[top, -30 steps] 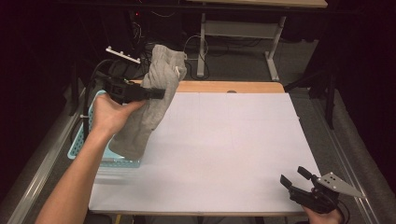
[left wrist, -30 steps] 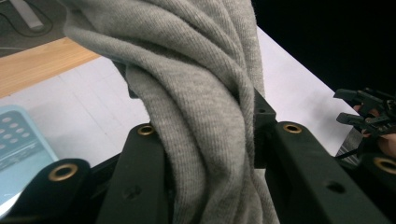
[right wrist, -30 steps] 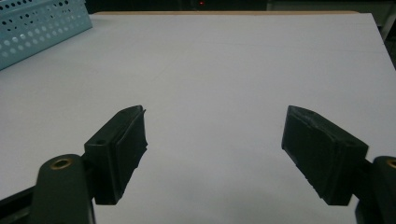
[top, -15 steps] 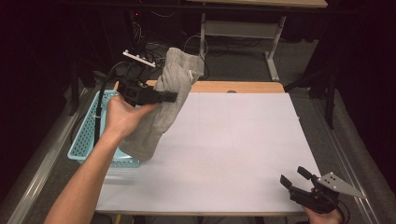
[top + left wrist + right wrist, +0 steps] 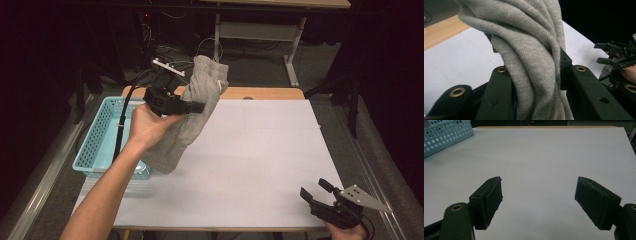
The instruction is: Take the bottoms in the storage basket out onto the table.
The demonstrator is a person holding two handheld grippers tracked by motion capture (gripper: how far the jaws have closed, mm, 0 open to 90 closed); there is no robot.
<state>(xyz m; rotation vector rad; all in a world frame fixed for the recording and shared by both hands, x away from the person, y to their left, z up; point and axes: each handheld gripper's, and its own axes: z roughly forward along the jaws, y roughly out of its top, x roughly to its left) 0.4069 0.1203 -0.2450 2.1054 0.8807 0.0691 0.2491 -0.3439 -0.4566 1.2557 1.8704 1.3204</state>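
I see the white-covered surface [image 5: 260, 165] lit bright while the room around it sits dark. Beyond the surface's far wooden edge, a grey floor [image 5: 260, 77] carries tangled cables [image 5: 170, 52] and a pale desk frame [image 5: 252, 32].

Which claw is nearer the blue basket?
Left. The left claw holds the grey cloth right beside the blue basket; the right claw sits open at the table's near right corner, far from it.
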